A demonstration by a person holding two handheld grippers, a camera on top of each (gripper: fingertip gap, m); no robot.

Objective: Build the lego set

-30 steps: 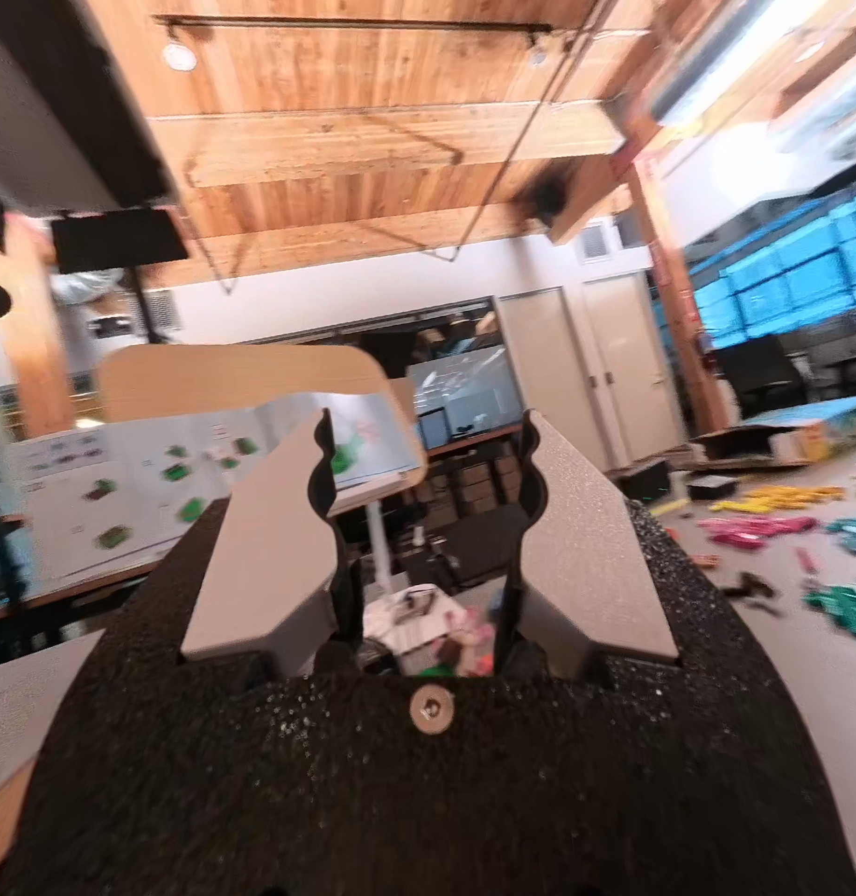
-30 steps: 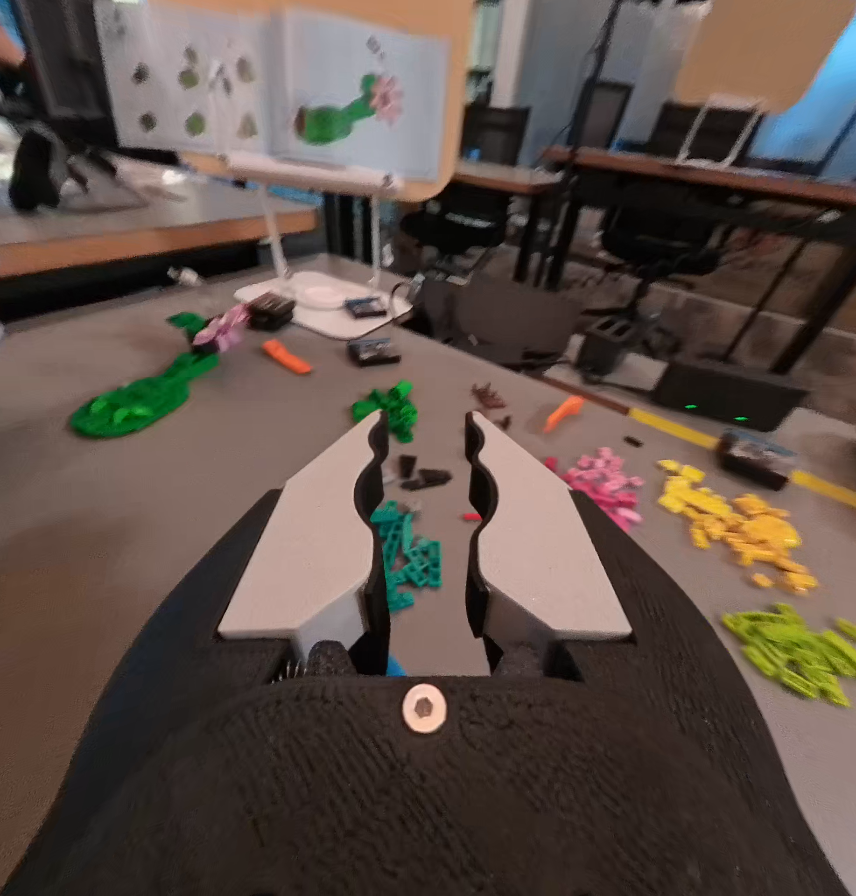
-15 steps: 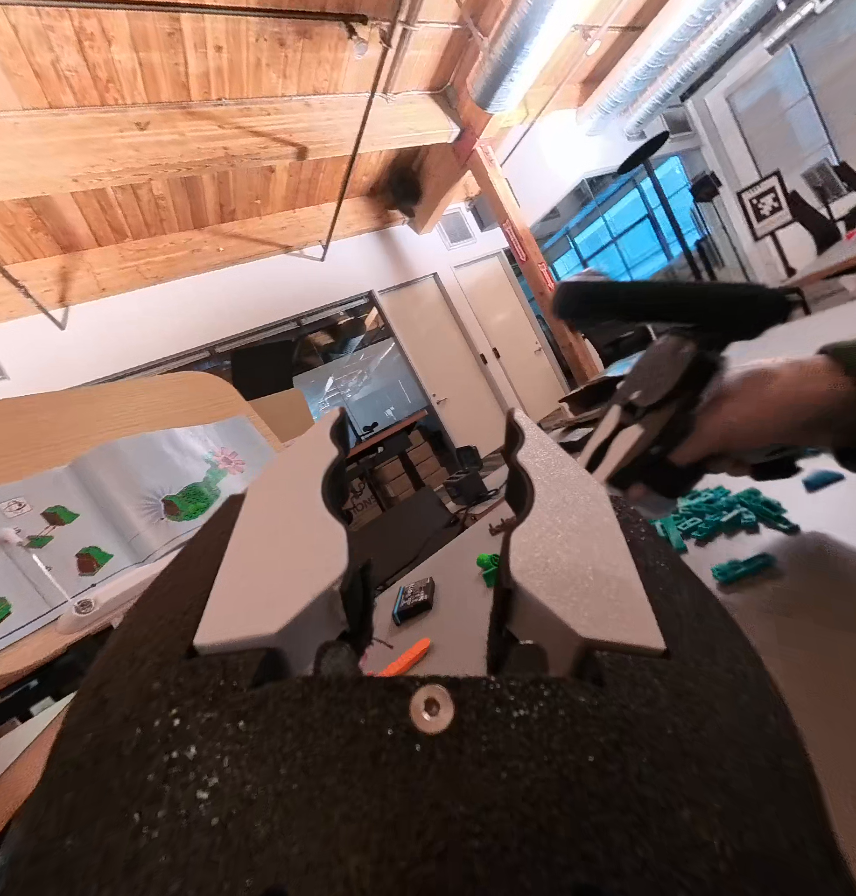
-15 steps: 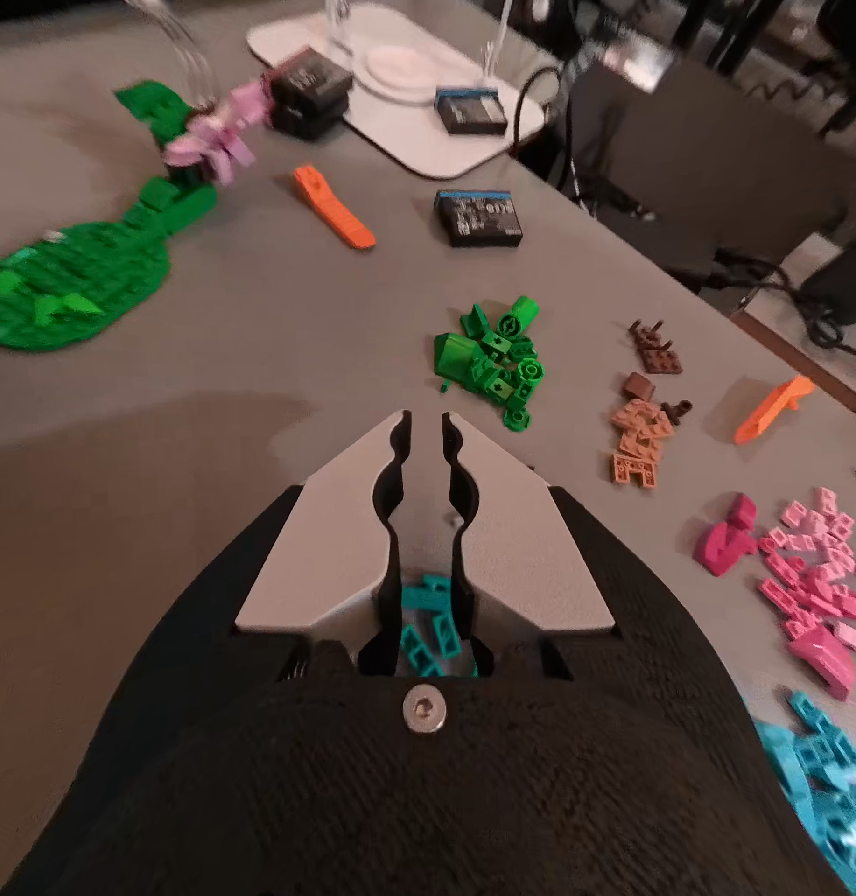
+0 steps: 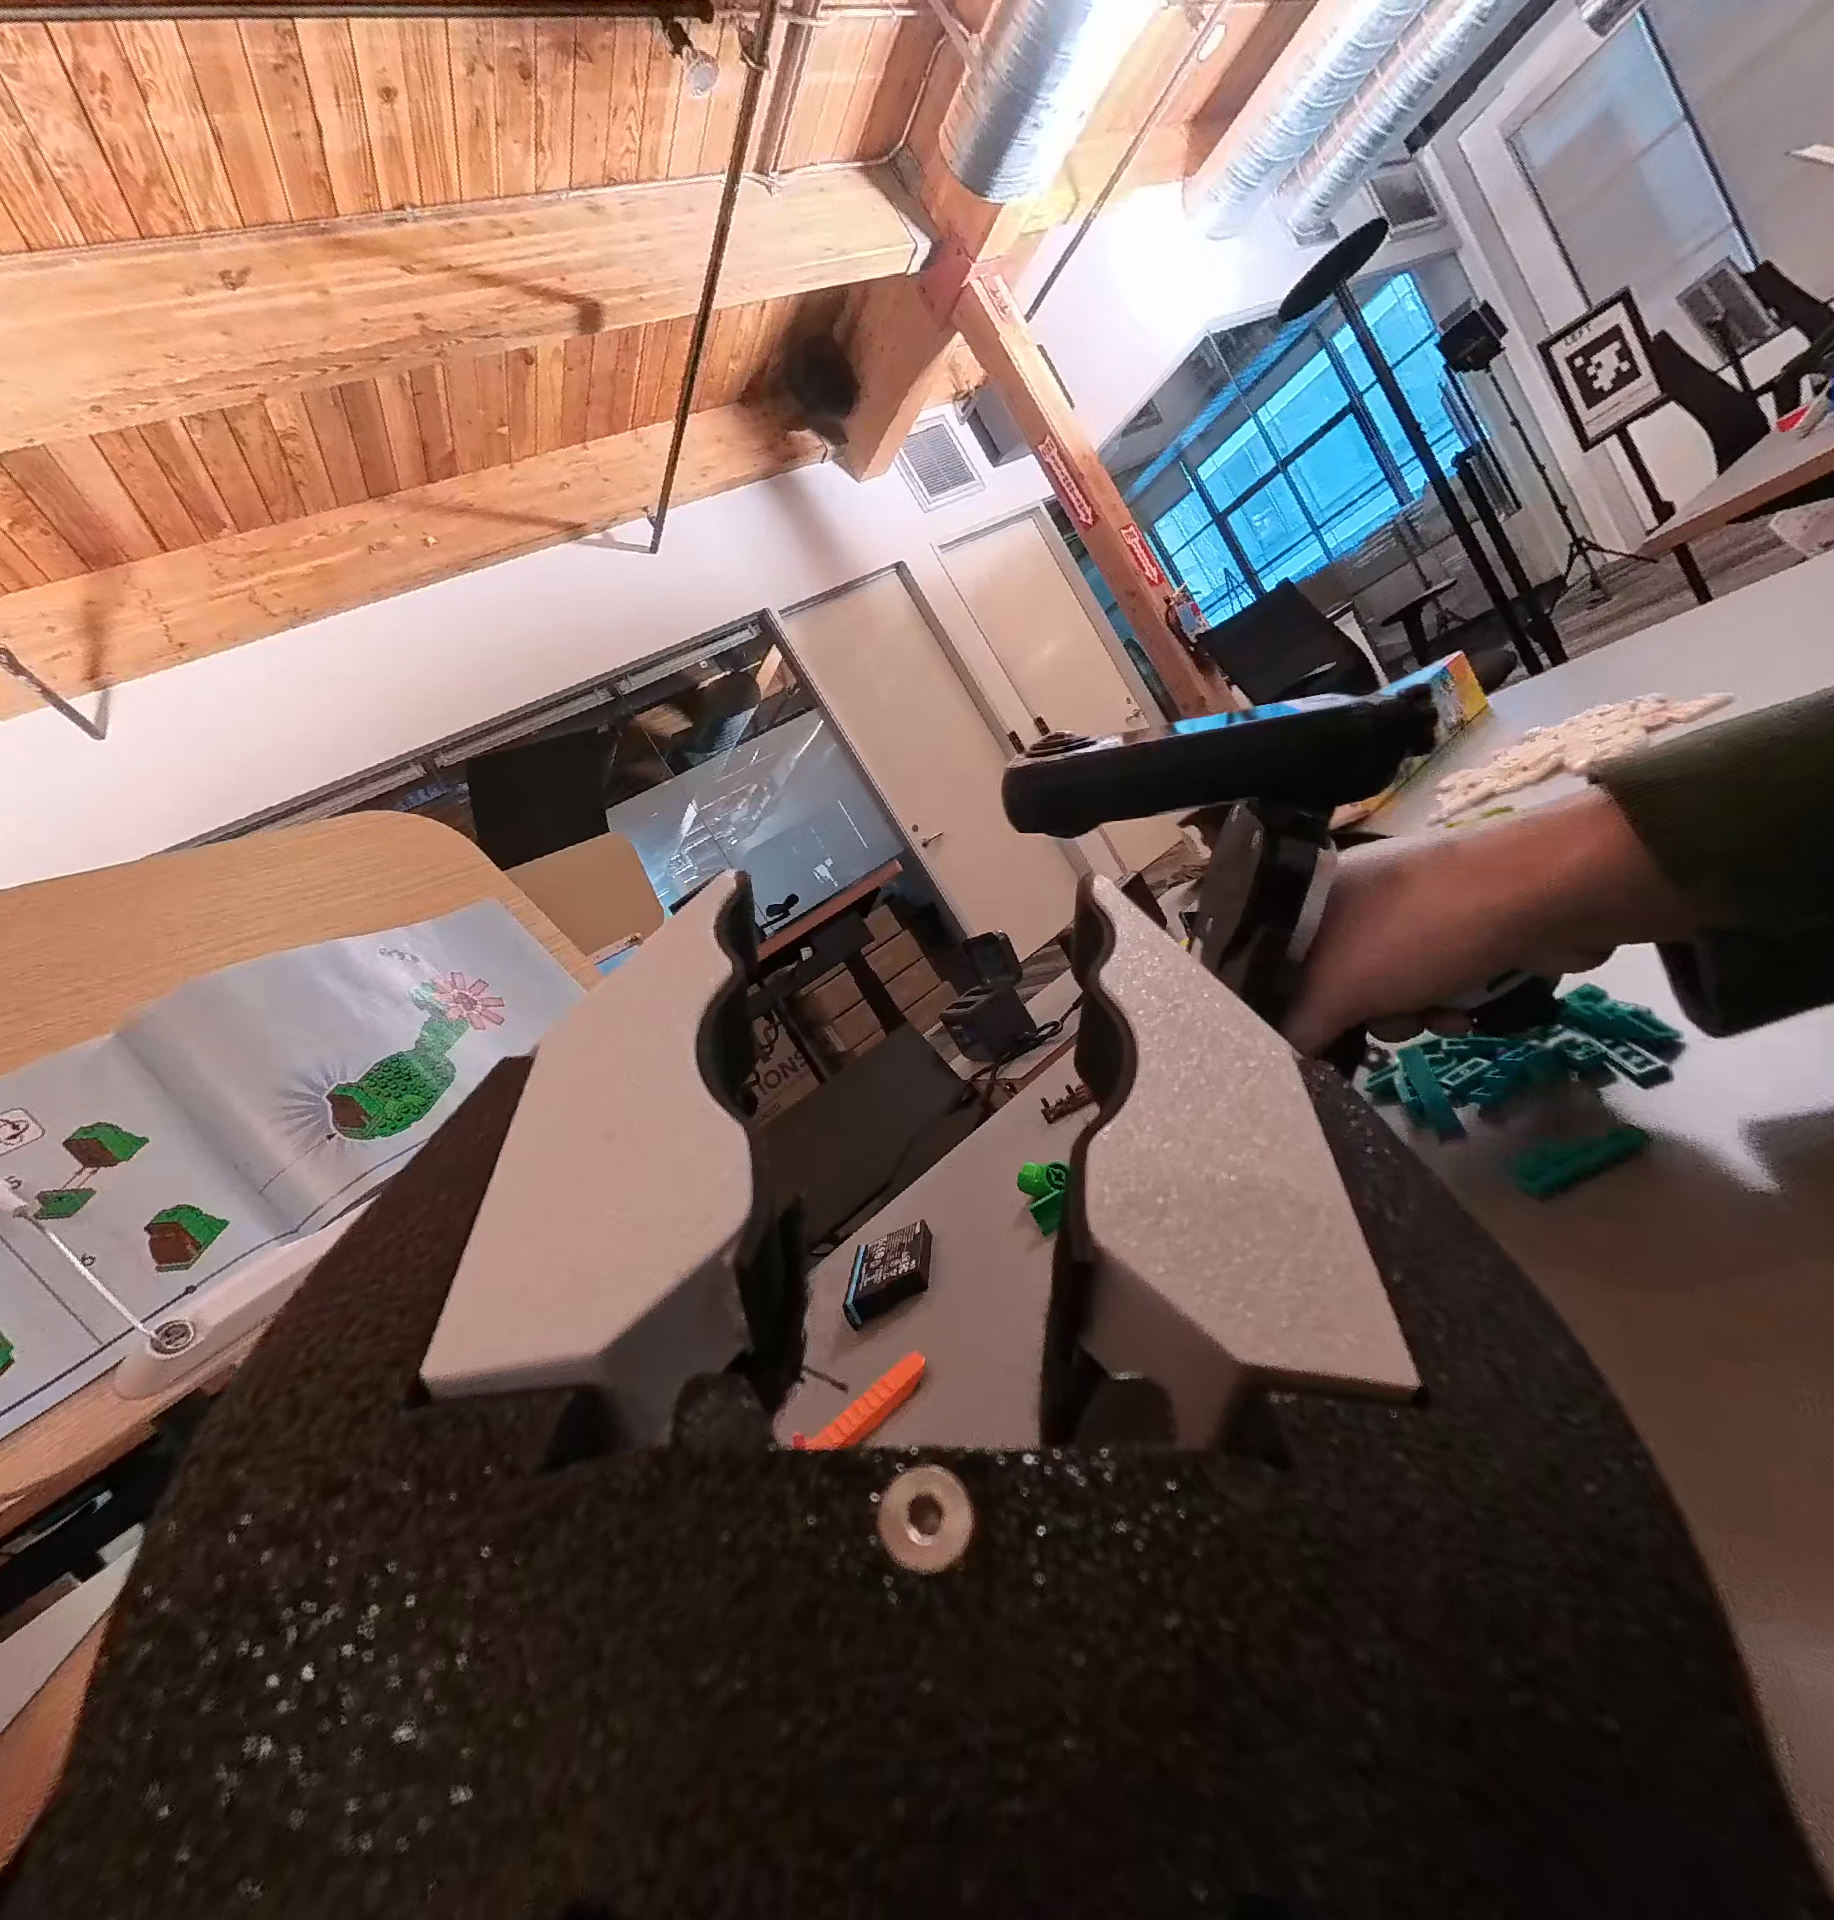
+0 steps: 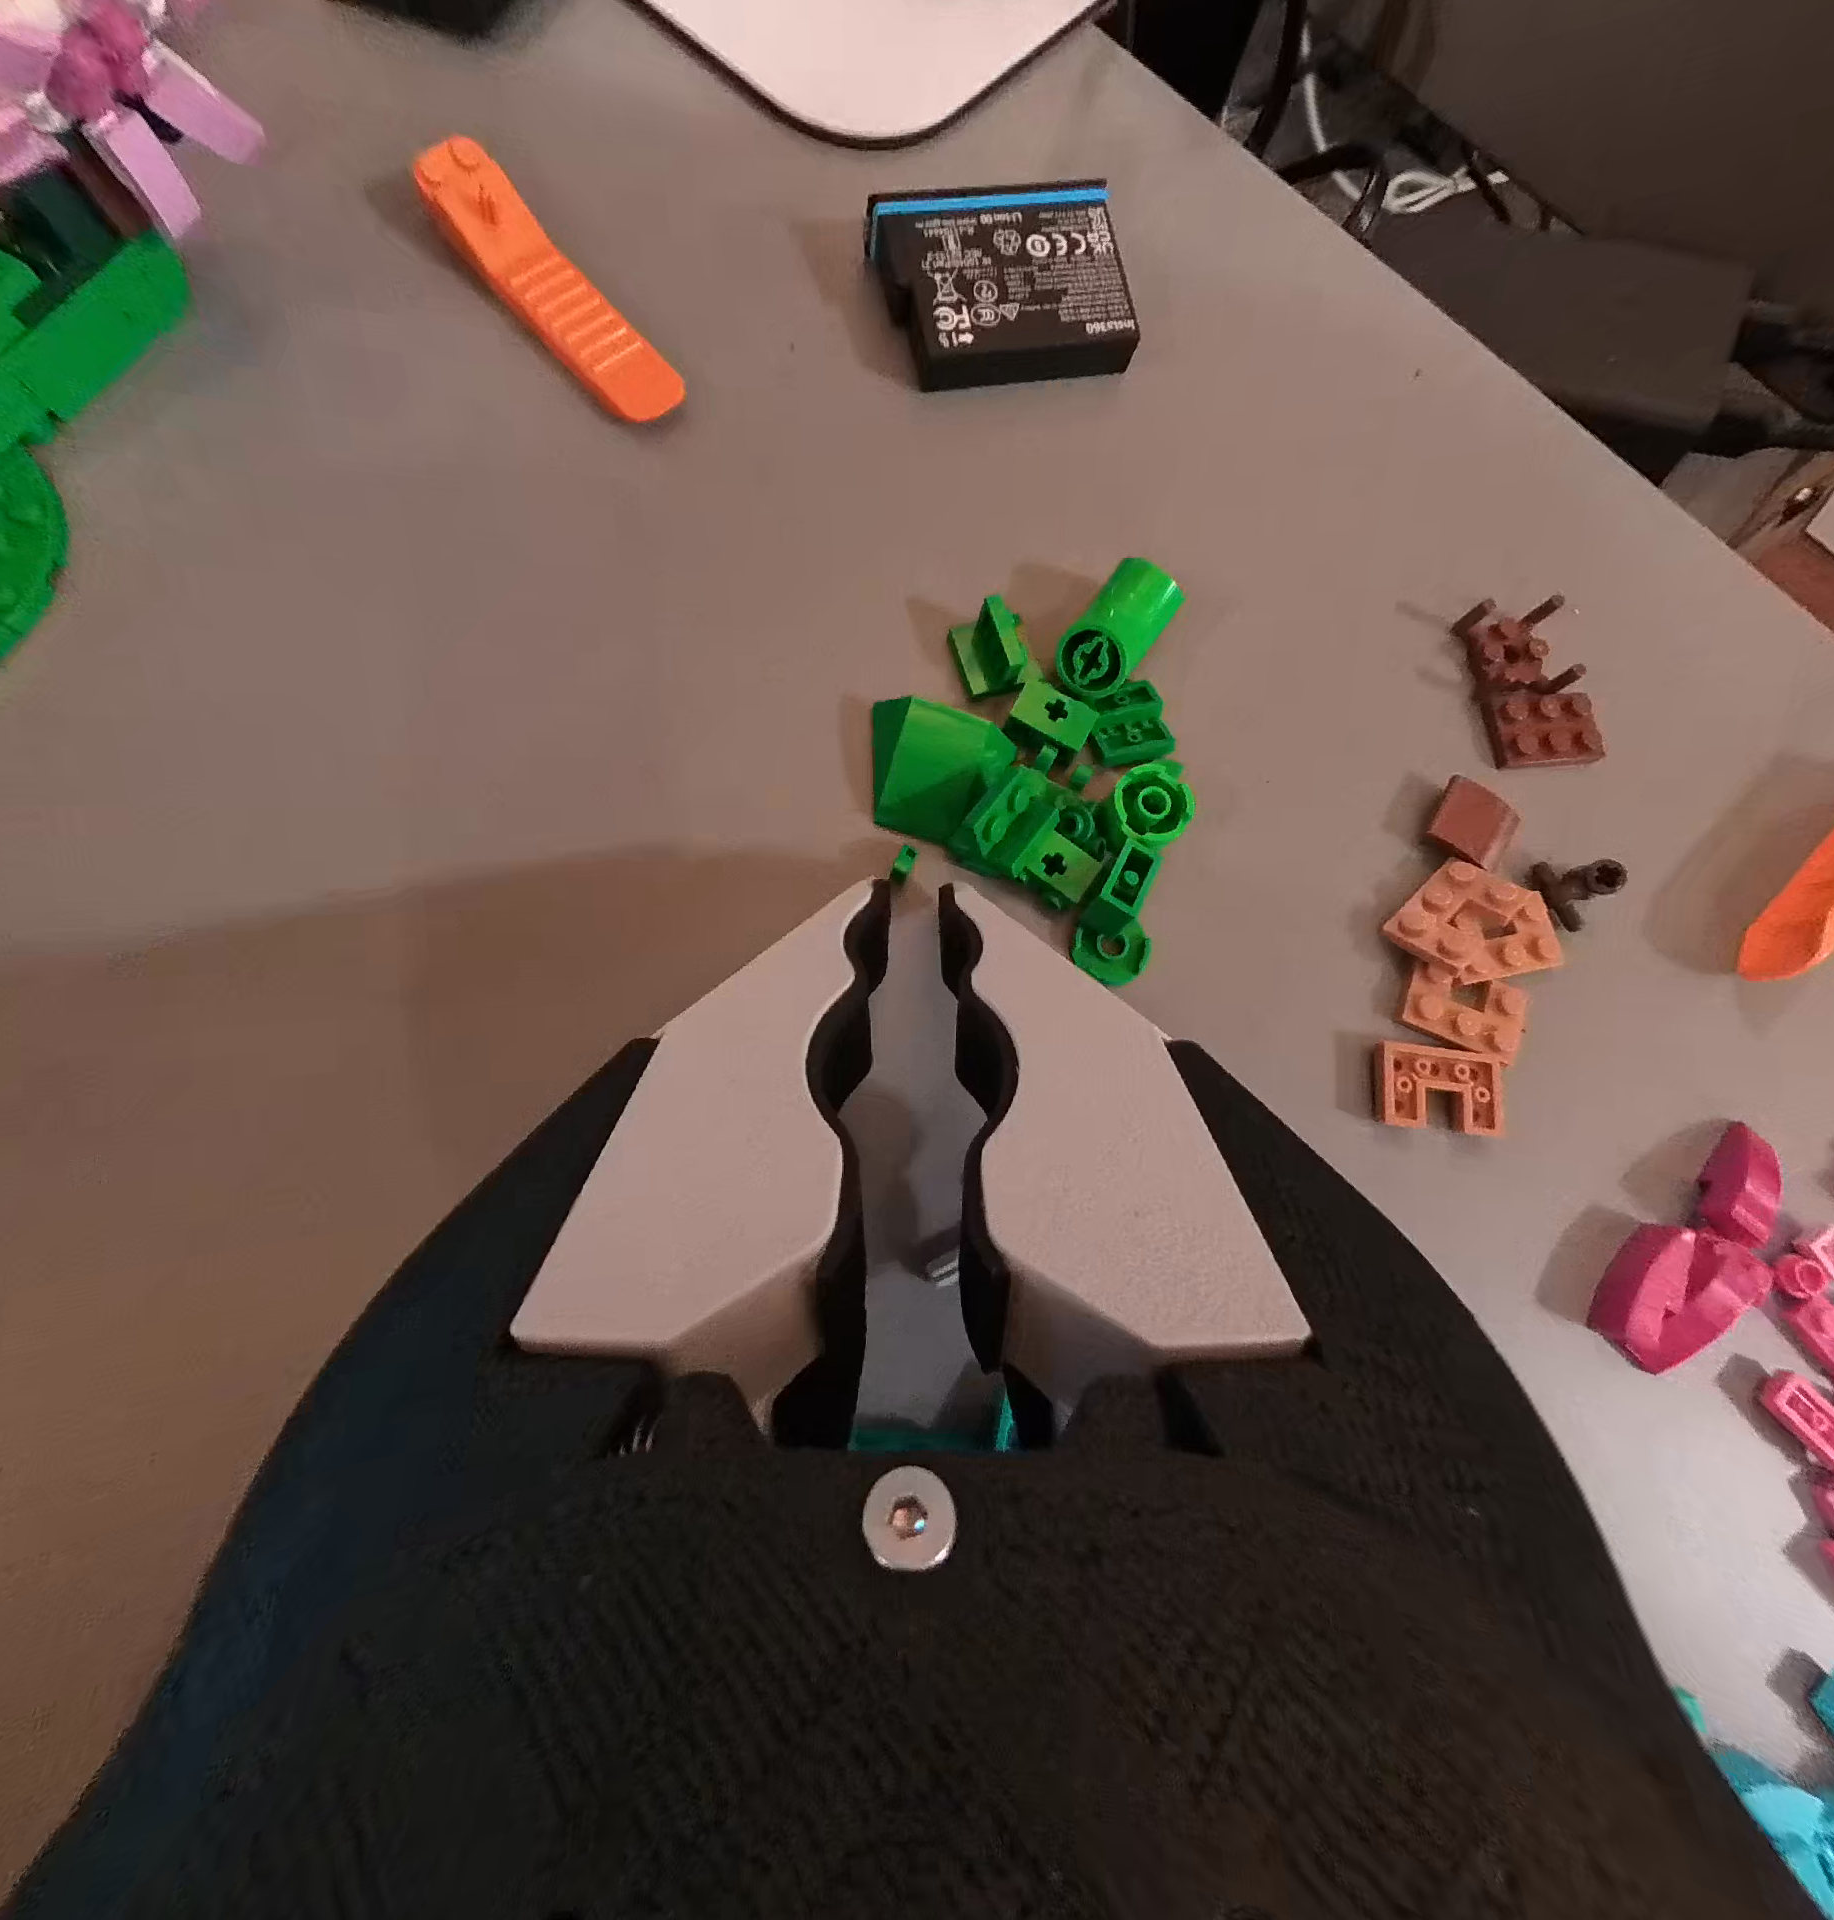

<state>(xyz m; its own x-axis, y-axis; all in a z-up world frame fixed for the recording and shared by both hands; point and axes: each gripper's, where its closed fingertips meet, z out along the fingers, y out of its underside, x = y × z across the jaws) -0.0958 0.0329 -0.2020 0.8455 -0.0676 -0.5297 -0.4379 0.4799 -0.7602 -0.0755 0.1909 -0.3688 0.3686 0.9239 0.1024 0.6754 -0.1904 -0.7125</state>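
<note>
In the right wrist view my right gripper (image 6: 910, 891) hovers low over the grey table (image 6: 373, 644), jaws a narrow gap apart and empty. A tiny green piece (image 6: 902, 862) lies just past its tips, beside a pile of green bricks (image 6: 1058, 790). The green build (image 6: 19, 364) with a pink flower (image 6: 92, 104) lies at the far left. In the left wrist view my left gripper (image 5: 908, 914) is open, empty and tilted up. The hand-held right gripper (image 5: 1256, 935) shows there above teal bricks (image 5: 1515, 1060). An instruction booklet (image 5: 269, 1091) stands at the left.
An orange brick separator (image 6: 549, 291) and a black battery (image 6: 1001, 291) lie beyond the green pile. Brown pieces (image 6: 1526, 707), tan plates (image 6: 1464, 966), a second orange separator (image 6: 1817, 904) and pink bricks (image 6: 1702, 1268) lie to the right. The table edge runs diagonally at upper right. About 25 centimetres separates my left fingertips from my right. From either gripper's tips it is about 20 centimetres to the green build (image 6: 19, 364).
My right gripper has tilted down, moved forward from the teal bricks to the green pile, and its jaws have narrowed. My left gripper has swung right, bringing the right hand into its view.
</note>
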